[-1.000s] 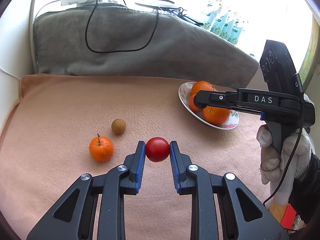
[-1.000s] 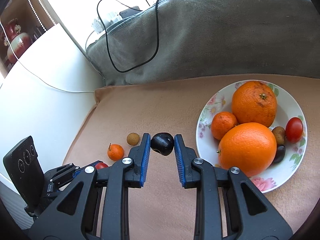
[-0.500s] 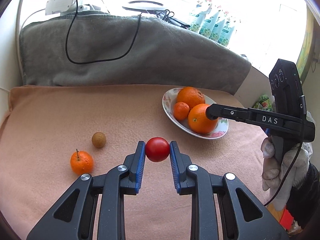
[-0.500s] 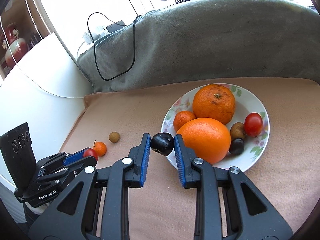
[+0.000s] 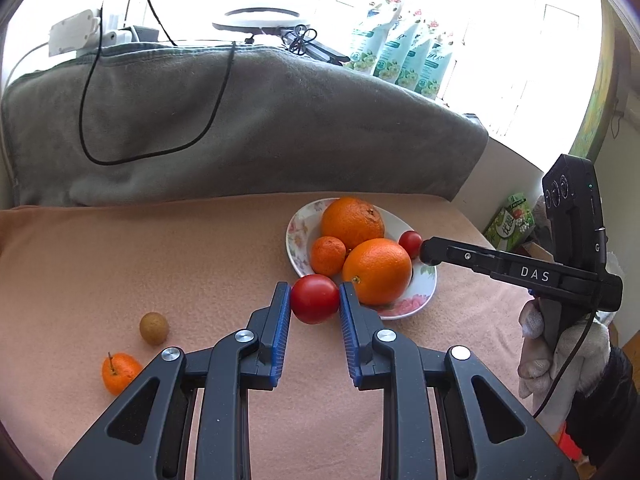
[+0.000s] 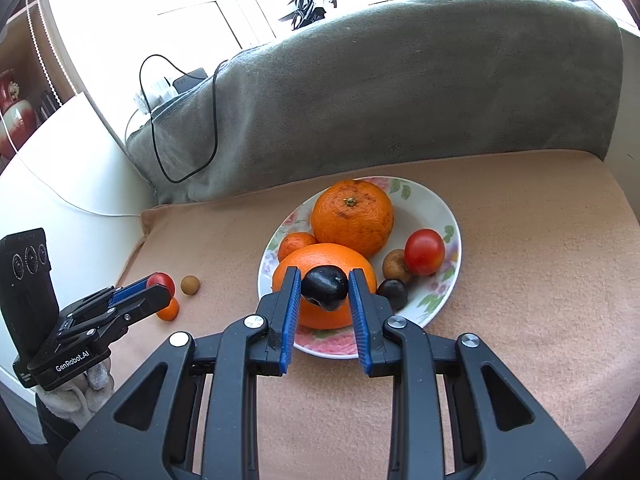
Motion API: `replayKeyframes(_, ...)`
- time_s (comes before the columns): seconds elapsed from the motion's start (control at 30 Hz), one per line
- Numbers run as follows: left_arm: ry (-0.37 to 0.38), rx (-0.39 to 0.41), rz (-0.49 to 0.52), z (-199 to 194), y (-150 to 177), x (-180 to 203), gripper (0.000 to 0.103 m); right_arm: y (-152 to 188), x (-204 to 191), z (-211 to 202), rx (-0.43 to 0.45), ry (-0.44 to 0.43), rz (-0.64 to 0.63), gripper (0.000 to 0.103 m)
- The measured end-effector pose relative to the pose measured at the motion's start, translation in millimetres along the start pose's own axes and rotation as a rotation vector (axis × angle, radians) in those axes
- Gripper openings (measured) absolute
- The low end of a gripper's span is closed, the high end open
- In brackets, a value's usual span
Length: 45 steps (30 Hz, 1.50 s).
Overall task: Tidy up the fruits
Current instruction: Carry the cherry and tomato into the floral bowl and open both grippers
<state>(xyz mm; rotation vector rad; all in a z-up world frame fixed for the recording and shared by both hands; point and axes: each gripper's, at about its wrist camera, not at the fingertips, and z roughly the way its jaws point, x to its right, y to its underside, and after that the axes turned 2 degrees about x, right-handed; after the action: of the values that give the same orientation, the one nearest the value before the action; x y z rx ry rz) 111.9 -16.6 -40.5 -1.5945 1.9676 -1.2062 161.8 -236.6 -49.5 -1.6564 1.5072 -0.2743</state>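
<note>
My left gripper (image 5: 315,299) is shut on a red tomato (image 5: 314,298), held above the peach cloth just left of the floral plate (image 5: 422,286). My right gripper (image 6: 324,287) is shut on a dark plum (image 6: 324,286), held over the plate's near side (image 6: 320,344), above a large orange (image 6: 316,264). The plate also holds another large orange (image 6: 352,216), a small tangerine (image 6: 296,244), a red tomato (image 6: 424,251), a brown longan (image 6: 393,266) and a dark plum (image 6: 392,293). A small tangerine (image 5: 118,372) and a longan (image 5: 153,328) lie on the cloth at the left.
A grey blanket-covered backrest (image 5: 240,120) with a black cable (image 5: 96,120) rises behind the cloth. A white ledge (image 6: 60,184) lies left of the cloth. Bottles (image 5: 400,60) stand on the sill. The cloth's right edge (image 5: 472,220) drops off beside the plate.
Both grippers have moved toward the plate with their fruit. The right gripper's plum now hangs over the plate's near side; the left gripper's tomato has come up to the plate's left rim.
</note>
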Motion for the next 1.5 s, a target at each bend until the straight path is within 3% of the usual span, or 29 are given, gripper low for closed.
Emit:
replayKeyframes(0.43, 0.052, -0.007, 0.034, 33.4, -23.0, 30.6, 0.023, -22.0, 38.5, 5.3, 0.017, 0.027, 0.046, 0.026)
replayKeyframes(0.87, 0.09, -0.04, 0.067, 72.6, -35.5, 53.3, 0.023, -44.1, 62.0, 42.9, -0.025, 0.004, 0.088, 0.026)
replayKeyframes(1.5, 0.092, -0.039, 0.099, 84.5, -39.3, 61.3, 0.023, -51.4, 78.9, 57.1, -0.057, -0.038, 0.147, 0.026)
